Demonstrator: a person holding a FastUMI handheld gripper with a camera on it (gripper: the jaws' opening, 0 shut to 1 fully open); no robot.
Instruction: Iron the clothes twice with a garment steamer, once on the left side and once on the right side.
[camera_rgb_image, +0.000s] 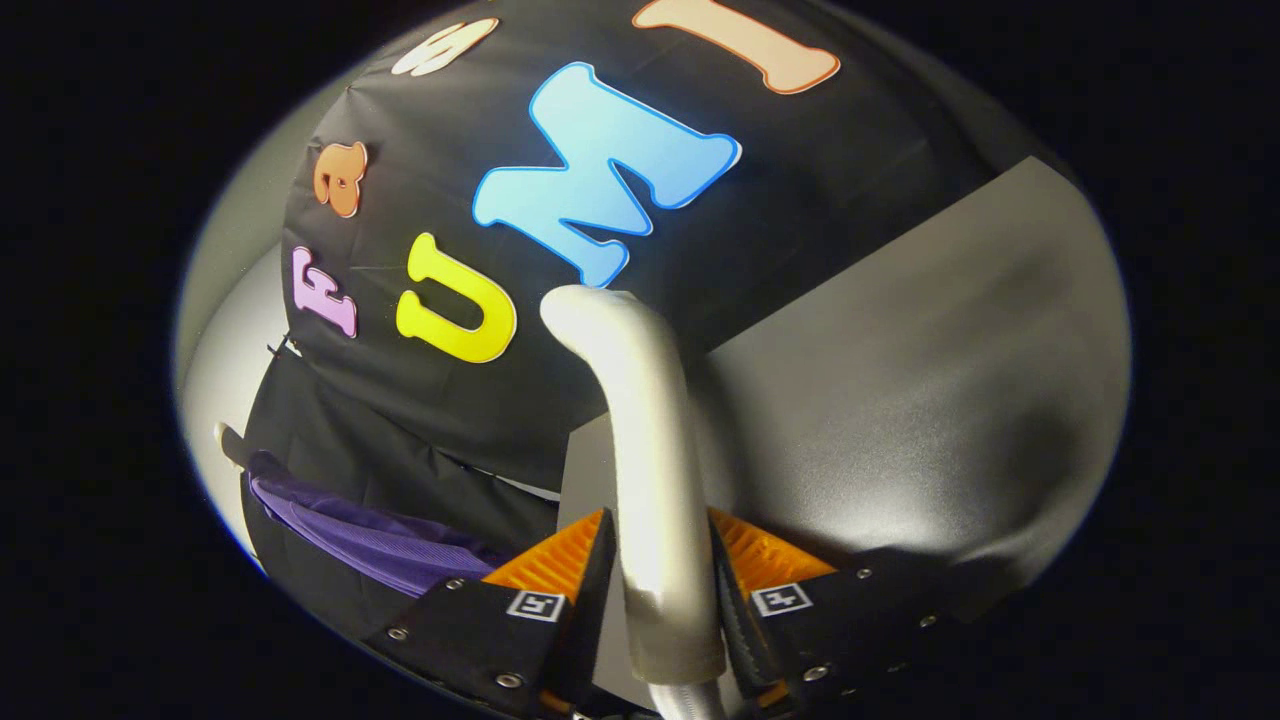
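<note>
While the garment steamer sits pinched between both fingers of the gripper, long axis running straight ahead, the purple clothes hang off to the left, so I'd guess it swings that way.

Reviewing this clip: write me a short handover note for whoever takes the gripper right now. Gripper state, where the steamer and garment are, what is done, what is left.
Gripper: shut on the garment steamer; both fingers press on its pale handle, which rises between them and curves over at the top.
Garment: the purple clothes hang on a hanger beside and beyond the fingers, against the booth's black cloth wall.
Steamer head points toward the wall, apart from the clothes.
Done: steamer is picked up. Whether any pass has been made cannot be told.
Left, as far as shown: bring the head to the clothes, one pass on the left side, one on the right.
</note>
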